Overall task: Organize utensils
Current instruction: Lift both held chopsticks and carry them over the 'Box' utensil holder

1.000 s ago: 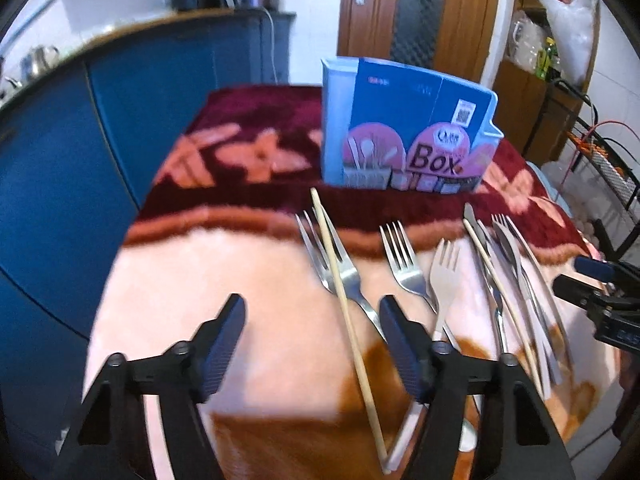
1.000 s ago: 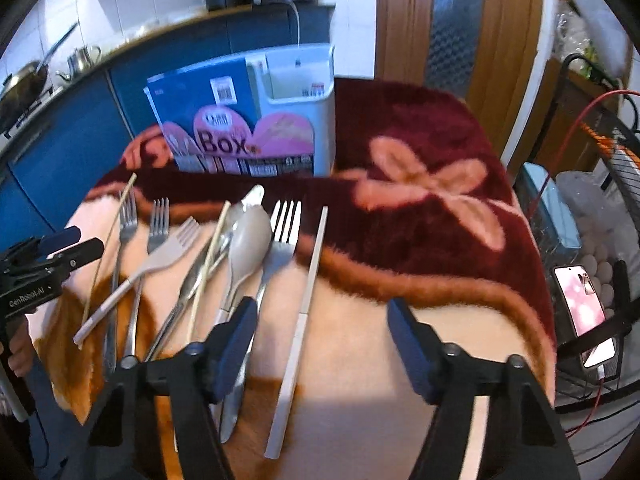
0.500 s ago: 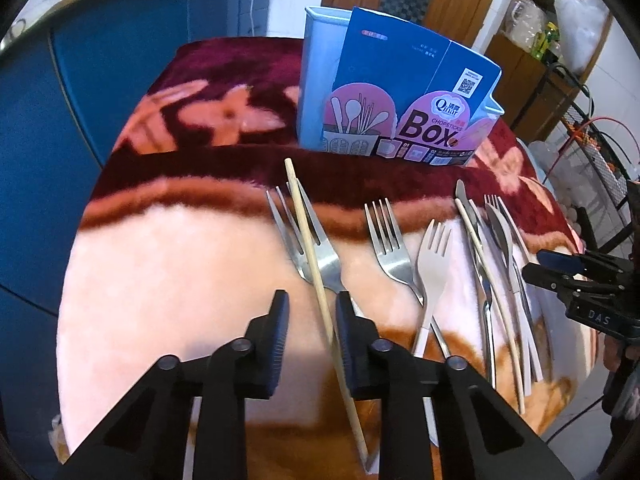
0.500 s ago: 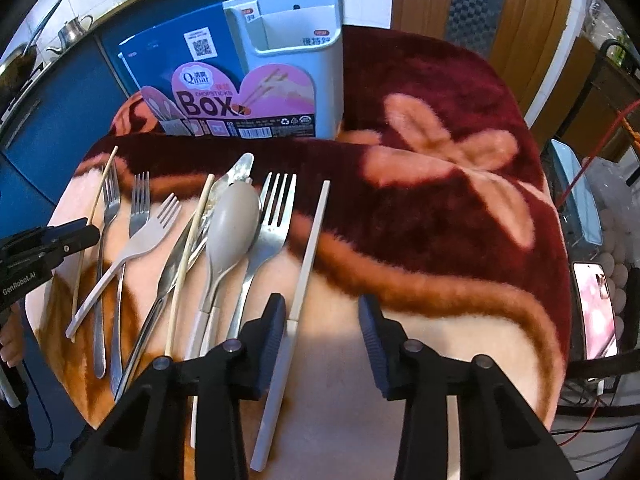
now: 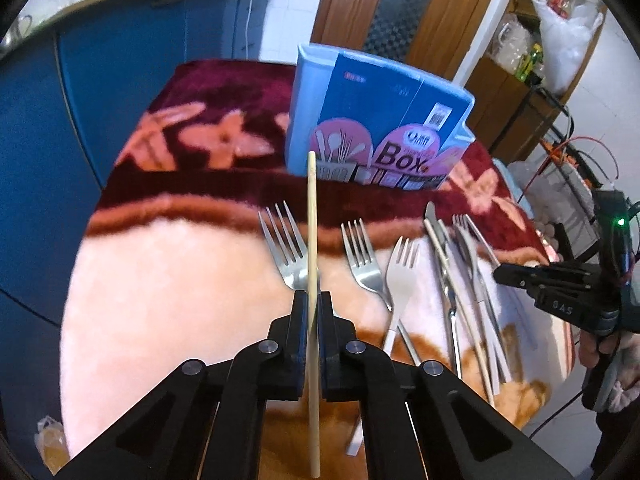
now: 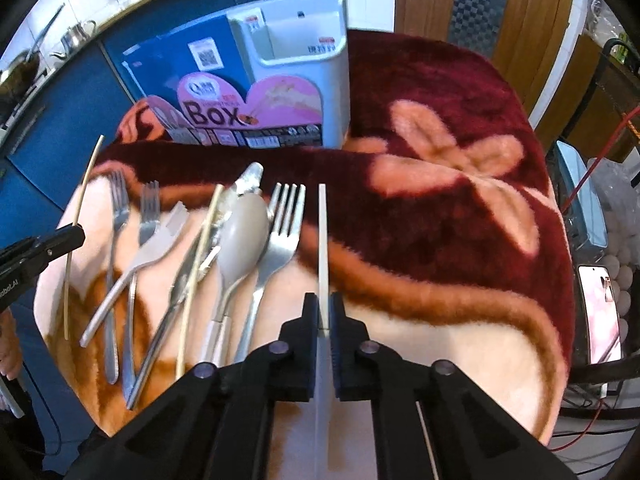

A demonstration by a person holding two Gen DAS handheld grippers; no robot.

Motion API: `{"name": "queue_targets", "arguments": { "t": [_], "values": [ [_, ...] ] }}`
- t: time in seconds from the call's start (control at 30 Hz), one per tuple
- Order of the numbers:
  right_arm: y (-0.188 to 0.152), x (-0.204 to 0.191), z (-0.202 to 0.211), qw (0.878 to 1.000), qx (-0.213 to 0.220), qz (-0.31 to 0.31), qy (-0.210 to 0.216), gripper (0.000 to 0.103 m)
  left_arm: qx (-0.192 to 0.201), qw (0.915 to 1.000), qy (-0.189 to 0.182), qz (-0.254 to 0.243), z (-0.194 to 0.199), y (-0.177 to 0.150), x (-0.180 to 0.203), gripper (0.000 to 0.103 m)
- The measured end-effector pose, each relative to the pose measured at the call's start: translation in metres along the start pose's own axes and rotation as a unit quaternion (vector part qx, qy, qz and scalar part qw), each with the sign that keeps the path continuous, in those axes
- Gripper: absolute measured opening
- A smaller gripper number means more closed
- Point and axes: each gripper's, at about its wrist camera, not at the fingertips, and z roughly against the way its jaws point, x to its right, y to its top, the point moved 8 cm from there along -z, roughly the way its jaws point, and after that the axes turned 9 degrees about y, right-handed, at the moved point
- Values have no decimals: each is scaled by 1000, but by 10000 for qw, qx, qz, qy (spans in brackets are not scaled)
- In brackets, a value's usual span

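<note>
My left gripper (image 5: 313,300) is shut on a wooden chopstick (image 5: 311,216), lifted and pointing toward the blue utensil box (image 5: 376,128). My right gripper (image 6: 324,304) is shut on a white chopstick (image 6: 323,232), its tip raised over the blanket. Forks (image 5: 286,240), a spoon (image 6: 244,236), a knife and another wooden chopstick (image 6: 198,264) lie in a row on the blanket in front of the box (image 6: 256,92). The right gripper also shows in the left wrist view (image 5: 516,274); the left gripper with its chopstick shows in the right wrist view (image 6: 68,238).
The table carries a red and pink floral blanket (image 6: 460,208). Blue cabinets (image 5: 120,80) stand to the left. A rack with a phone (image 6: 602,312) and eggs stands off the table's right edge. A wooden door (image 5: 400,8) is behind.
Both grippers closed from open: the left onto the wooden chopstick, the right onto the white chopstick. Both chopsticks have been lifted off the blanket.
</note>
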Motion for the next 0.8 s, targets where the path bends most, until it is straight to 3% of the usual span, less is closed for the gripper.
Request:
{"name": "queue_targets", "arguments": {
  "t": [0.17, 0.4, 0.67, 0.8],
  "values": [
    [4, -10, 25, 9981, 576, 17, 200, 7, 441, 9989, -89, 132, 20, 9, -4, 4],
    [28, -27, 64, 9838, 1722, 25, 506, 7, 1293, 9912, -189, 193, 50, 37, 5, 4],
    [78, -39, 93, 9582, 2763, 224, 706, 7, 1977, 9795, -251, 290, 63, 97, 18, 4],
    [98, -40, 98, 9512, 2992, 311, 685, 7, 2349, 9710, -238, 371, 66, 136, 21, 4]
  ]
}}
